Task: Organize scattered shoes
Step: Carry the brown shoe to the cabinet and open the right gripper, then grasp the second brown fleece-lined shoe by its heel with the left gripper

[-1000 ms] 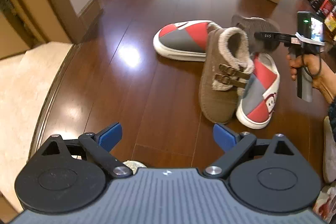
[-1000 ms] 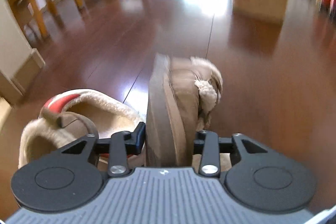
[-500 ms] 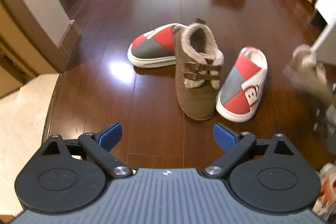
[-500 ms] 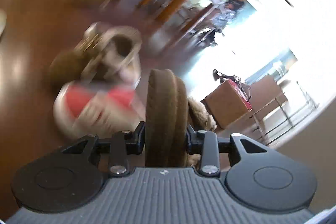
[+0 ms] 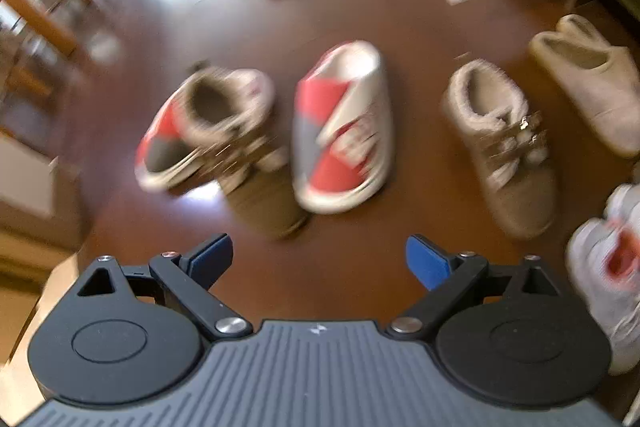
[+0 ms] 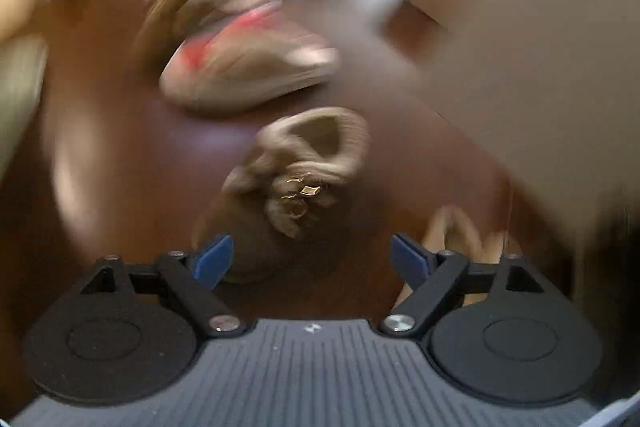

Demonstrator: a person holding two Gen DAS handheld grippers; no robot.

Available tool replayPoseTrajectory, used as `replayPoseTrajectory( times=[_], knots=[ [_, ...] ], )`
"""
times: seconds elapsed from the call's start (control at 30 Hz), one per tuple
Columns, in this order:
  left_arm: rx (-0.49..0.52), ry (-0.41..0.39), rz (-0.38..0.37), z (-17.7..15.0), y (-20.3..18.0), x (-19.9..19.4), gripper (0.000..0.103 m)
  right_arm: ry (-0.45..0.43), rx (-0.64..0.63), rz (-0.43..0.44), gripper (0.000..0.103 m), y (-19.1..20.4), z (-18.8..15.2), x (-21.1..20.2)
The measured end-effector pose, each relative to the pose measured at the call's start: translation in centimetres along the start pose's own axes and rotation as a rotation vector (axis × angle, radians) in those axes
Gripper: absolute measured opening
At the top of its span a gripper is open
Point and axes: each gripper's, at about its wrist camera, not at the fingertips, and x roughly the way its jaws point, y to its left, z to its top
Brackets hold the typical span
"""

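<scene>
opening right gripper (image 6: 312, 257) above brown boot (image 6: 280, 195), left gripper (image 5: 320, 261) wide, empty

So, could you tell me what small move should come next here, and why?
Probably bring the left gripper down onto the brown buckle shoe that lies across a red and grey slipper: its jaws are open and empty, and its mate already sits apart, beneath the right gripper's opening jaws.
</scene>
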Motion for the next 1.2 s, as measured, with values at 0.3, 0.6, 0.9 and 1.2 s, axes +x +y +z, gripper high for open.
replayPoseTrajectory(
  times=[0.3,0.6,0.9,1.2],
  knots=[
    [-0.109,-0.103,-0.082,6.4,-7.1,6.5,0.095,-0.201,1.126,0.009,0.101,-17.9,-3.5,-17.4],
    [-0.279,0.17,-0.197,9.8,-8.4,18.9,0.071,-0.187,1.034,-0.028,0.102,-18.2,-5.9,-19.7],
    [-0.582,0.276,-0.257,9.1,-10.7,20.1,0.007,-0.128,0.99,-0.007,0.102,-19.9,-6.1,-17.1],
    [-0.953,0.326,-0.387,10.3,-13.2,20.7,0.012,-0.133,0.955,-0.092,0.102,-21.2,-6.9,-17.3]
  ],
)
